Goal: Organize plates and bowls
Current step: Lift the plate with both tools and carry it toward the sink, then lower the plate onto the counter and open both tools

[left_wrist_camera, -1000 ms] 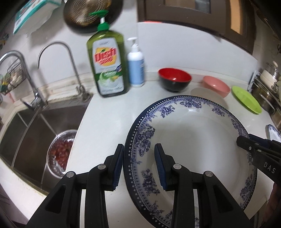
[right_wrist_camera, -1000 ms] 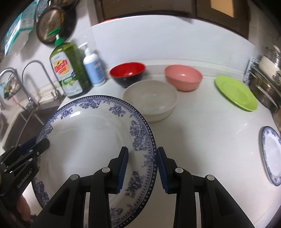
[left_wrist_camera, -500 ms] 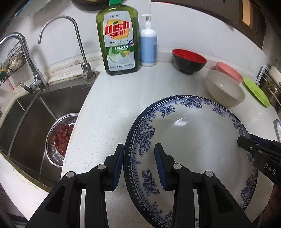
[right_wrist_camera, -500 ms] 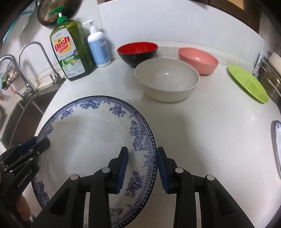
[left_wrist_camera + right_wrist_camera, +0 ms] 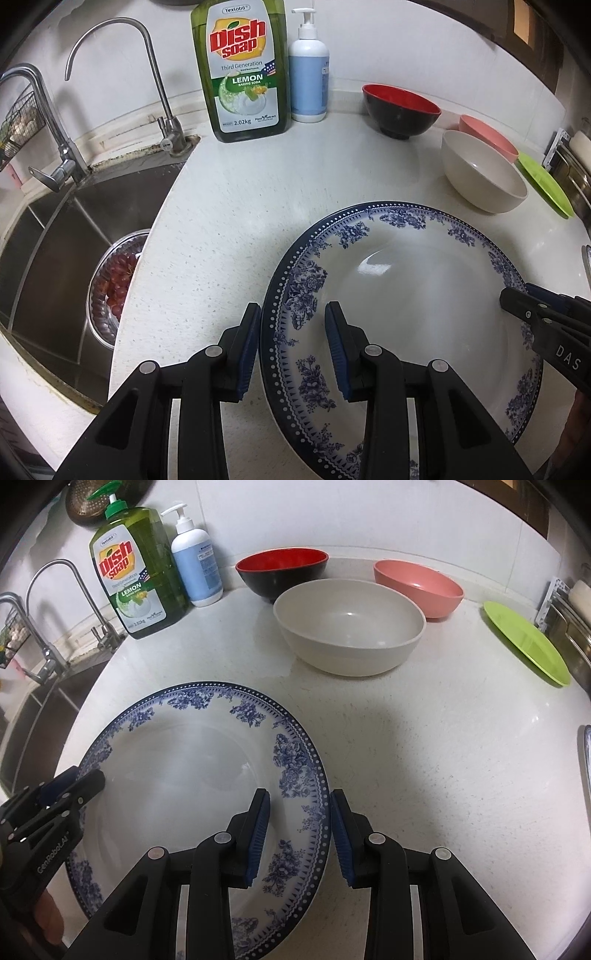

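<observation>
two-claw plate carry

my left claw [image 5: 291,347] and right claw [image 5: 299,834] each pinch opposite rims of the blue-patterned plate [image 5: 406,295], keeping it level above the counter [image 5: 424,738].

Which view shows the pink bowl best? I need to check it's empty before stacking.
The right wrist view: the pink bowl shows its whole rim and bare inside. In the left wrist view the beige bowl hides most of it, leaving only part of its rim.
</observation>
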`<state>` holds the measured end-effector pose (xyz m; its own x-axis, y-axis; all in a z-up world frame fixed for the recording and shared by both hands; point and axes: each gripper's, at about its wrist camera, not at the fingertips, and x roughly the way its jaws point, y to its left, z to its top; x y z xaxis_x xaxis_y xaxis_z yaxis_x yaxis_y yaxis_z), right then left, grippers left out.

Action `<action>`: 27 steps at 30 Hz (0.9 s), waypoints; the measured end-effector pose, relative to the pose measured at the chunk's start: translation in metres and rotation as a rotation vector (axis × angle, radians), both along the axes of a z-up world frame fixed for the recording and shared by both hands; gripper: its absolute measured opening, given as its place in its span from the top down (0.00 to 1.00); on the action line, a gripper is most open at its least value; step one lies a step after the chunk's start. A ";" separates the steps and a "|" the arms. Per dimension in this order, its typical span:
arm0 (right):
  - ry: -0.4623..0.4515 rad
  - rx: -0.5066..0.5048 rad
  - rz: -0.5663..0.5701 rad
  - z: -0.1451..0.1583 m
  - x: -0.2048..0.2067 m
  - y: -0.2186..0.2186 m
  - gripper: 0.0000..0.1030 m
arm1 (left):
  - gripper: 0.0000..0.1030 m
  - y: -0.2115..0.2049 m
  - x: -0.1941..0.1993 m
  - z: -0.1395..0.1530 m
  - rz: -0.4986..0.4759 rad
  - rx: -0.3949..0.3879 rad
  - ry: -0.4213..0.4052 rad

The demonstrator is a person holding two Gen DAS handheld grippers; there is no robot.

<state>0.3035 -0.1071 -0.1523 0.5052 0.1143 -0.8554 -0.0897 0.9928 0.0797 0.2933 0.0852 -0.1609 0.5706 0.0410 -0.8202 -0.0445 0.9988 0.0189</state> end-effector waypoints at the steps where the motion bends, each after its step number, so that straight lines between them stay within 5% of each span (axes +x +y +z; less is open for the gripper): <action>1: 0.003 -0.001 0.001 0.000 0.000 0.000 0.66 | 0.65 0.000 0.000 0.000 0.001 -0.001 0.003; 21: 0.033 0.006 0.001 -0.006 0.004 0.001 0.66 | 0.65 0.001 0.001 -0.009 0.001 -0.020 0.054; 27: -0.009 0.001 -0.009 0.003 -0.002 -0.003 0.62 | 0.47 0.000 -0.002 0.002 -0.011 -0.009 0.020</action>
